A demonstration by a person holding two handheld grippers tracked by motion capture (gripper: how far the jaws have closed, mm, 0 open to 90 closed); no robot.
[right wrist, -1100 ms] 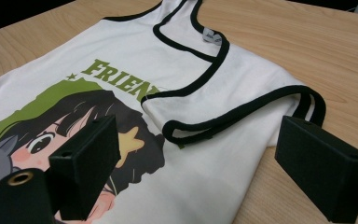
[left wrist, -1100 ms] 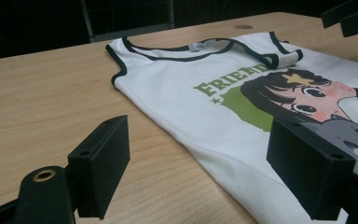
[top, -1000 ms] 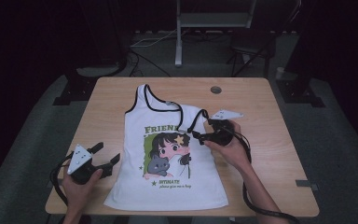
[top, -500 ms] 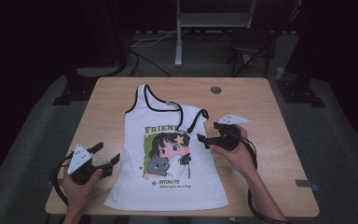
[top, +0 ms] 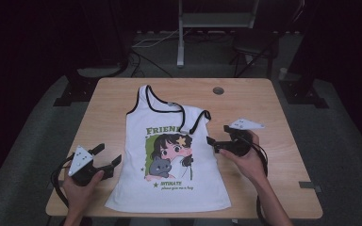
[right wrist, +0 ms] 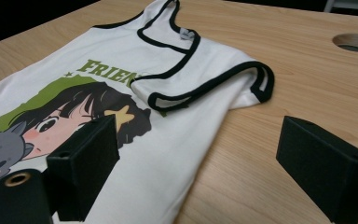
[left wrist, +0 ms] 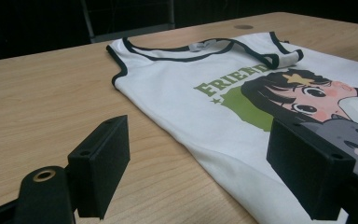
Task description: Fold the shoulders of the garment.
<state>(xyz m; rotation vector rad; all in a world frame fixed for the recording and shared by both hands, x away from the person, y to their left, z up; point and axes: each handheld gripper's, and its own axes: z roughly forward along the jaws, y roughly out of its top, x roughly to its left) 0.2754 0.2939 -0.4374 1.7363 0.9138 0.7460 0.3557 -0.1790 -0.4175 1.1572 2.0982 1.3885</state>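
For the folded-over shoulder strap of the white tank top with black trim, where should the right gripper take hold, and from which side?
Probably at the folded shoulder strap's doubled outer loop, near the white tank top's right edge. It lies folded onto the chest, bulging slightly off the wooden table, so one jaw could slip beneath. Come in low from the right, where the right gripper already sits open, facing it.

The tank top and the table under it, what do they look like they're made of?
The tank top looks like soft knit cloth, probably cotton: matte white, with black trim, and one shoulder strap folds limply over onto the chest. The cartoon picture looks printed on. The table shows pale wood grain with a smooth, low-sheen surface; whether it is solid wood or a laminate cannot be told.
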